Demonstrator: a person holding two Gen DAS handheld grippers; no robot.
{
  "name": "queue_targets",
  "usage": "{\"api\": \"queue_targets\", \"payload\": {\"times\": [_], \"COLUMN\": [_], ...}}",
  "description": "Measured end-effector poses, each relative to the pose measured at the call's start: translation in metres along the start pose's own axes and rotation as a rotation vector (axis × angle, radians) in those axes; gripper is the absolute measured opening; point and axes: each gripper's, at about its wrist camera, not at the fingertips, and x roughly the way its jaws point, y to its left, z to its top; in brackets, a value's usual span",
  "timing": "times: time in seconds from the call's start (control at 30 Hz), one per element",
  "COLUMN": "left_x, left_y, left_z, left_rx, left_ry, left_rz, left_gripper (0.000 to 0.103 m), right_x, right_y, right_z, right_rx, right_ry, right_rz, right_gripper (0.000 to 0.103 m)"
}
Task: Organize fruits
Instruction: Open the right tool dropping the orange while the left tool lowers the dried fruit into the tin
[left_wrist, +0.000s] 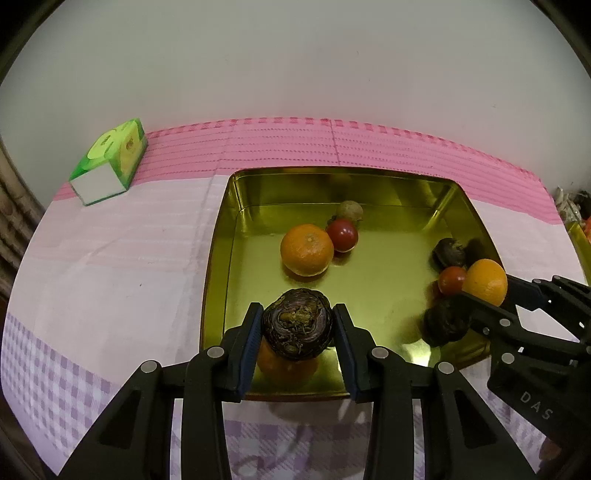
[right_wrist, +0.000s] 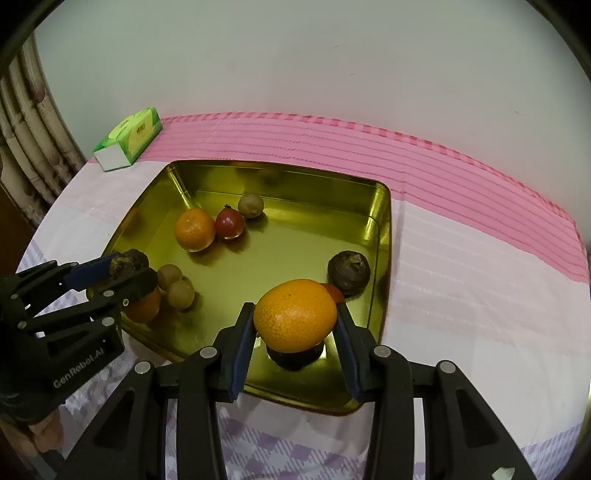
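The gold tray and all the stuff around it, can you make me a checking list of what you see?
Surface: table under a pink and lilac checked cloth.
Job's things: gold tray holding loose fruit, among them an orange, a red fruit touching it, and a dark brown fruit by the right wall.
Clutter: green tissue box on the cloth beyond the tray.
Grippers: left gripper shut on a dark purple-brown fruit; right gripper shut on a held orange; both over the tray.
Cables: nothing seen.
Surroundings: plain pale wall behind; curtain at left.
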Motion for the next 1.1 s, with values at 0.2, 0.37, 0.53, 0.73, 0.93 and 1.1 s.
{"api": "queue_targets", "payload": {"times": [0.2, 0.37, 0.53, 0.73, 0.93, 1.1], "left_x": [0.005, 0.009, 0.012, 0.012, 0.012, 0.011], "left_y": [0.002, 0.001, 0.001, 0.002, 0.002, 0.002], "left_z": [0.000, 0.000, 0.001, 0.001, 0.001, 0.002], "left_rx": [-0.004, -0.006, -0.004, -0.001, -0.006, -0.005], "left_ry": [0.002, 0.009, 0.011, 0.008, 0.014, 0.013], "left_rz": [-0.005, 0.001, 0.004, 0.006, -0.004, 0.005], "left_gripper": [0.039, 0.039, 0.039, 0.039, 0.039, 0.040], "right_x": [0.009, 0.017, 0.019, 0.019, 0.019, 0.016], "right_y": [0.001, -0.003, -0.002, -0.003, -0.004, -0.002], "right_z": [0.001, -0.001, 0.000, 0.000, 0.000, 0.001], "right_rx": [0.000, 0.012, 0.005, 0.009, 0.015, 0.016], "right_ry": [0.017, 0.033, 0.033, 0.034, 0.035, 0.031], "right_rz": [0.002, -0.003, -0.002, 0.001, 0.001, 0.003], "right_gripper": [0.039, 0.039, 0.039, 0.039, 0.040, 0.040]}}
